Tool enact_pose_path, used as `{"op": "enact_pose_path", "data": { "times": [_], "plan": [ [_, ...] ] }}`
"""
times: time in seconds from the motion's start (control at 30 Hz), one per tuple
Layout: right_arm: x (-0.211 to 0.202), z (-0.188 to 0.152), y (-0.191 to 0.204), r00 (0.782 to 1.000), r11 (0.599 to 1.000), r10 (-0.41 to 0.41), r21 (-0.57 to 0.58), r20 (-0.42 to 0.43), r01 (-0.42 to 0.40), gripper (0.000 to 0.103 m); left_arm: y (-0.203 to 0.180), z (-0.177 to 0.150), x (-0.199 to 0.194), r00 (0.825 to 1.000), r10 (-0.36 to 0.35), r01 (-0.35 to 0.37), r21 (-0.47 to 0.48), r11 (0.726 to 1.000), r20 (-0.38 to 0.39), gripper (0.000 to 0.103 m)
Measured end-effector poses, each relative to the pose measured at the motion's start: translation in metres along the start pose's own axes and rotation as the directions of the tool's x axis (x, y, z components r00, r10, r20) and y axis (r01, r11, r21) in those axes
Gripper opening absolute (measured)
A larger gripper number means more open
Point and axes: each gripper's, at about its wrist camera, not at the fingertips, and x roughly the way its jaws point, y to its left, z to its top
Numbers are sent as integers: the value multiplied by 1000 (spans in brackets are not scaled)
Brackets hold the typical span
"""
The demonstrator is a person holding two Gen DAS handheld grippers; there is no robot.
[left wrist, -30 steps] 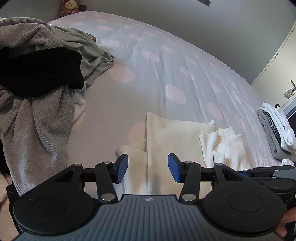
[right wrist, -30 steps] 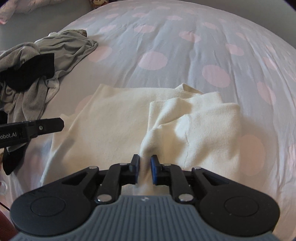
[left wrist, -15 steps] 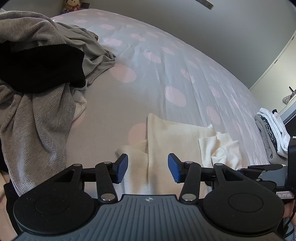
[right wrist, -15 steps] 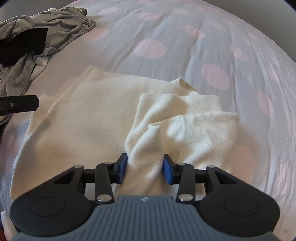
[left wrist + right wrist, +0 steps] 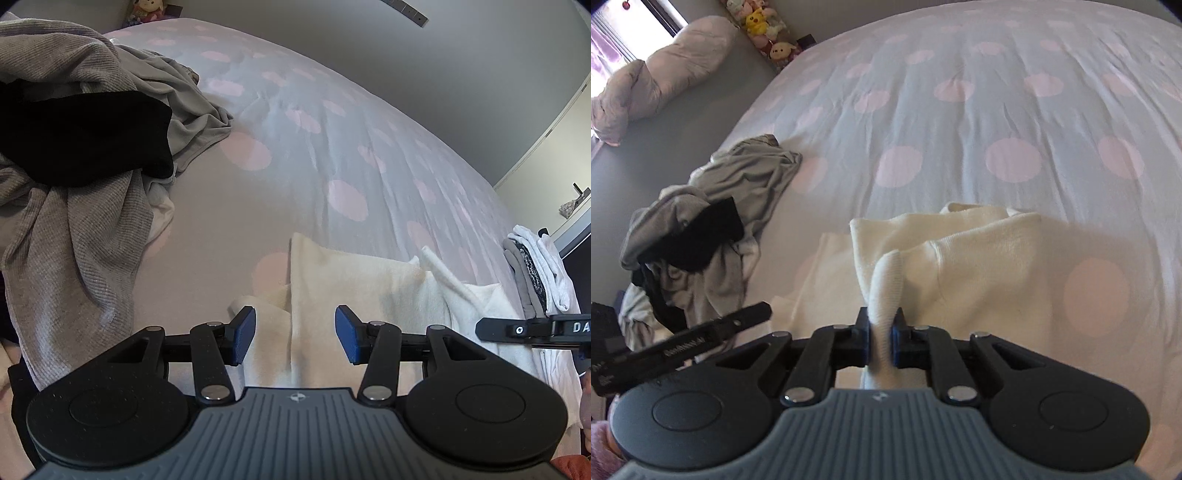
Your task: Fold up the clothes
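A cream knit garment (image 5: 354, 280) lies partly folded on the spotted bed; it also shows in the right wrist view (image 5: 990, 266). My left gripper (image 5: 295, 334) is open, its blue pads (image 5: 243, 332) low over the garment's near edge, holding nothing. My right gripper (image 5: 881, 336) is shut on a ribbed cuff (image 5: 886, 291) of the cream garment and lifts it off the bed. The right gripper's finger (image 5: 532, 326) shows at the right edge of the left wrist view.
A heap of grey and black clothes (image 5: 74, 155) lies to the left, also in the right wrist view (image 5: 701, 229). A stack of folded clothes (image 5: 535, 269) sits at the bed's right edge. A pillow (image 5: 657, 88) and plush toys (image 5: 764, 29) are far back.
My right gripper opened around the cuff half a second ago, then shut on it and lifted it up and back. The left gripper stayed open and moved little.
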Motion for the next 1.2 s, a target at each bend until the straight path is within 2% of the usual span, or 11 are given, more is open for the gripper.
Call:
{"op": "enact_pose_path", "data": {
  "times": [0.2,0.6,0.9,1.07,1.2],
  "plan": [
    [25,-2,21,999,999,43,1,-22,-43,12,12,2,-3,1000,29,-29,-20,999,-10,40],
    [82,-7,67,990,993,117,-12,-74,-118,12,27,4,0,997,71,-72,-52,996,-28,40],
    [117,-21,67,989,993,110,-27,-98,-113,12,32,3,4,995,87,-90,-62,994,-48,40],
    [128,-31,70,990,988,104,-101,-97,-113,13,36,3,4,994,96,-100,-83,992,-46,37],
    [121,-29,69,984,982,154,-97,-92,-163,30,38,4,-1,994,102,-104,-106,989,-28,37]
  ]
}}
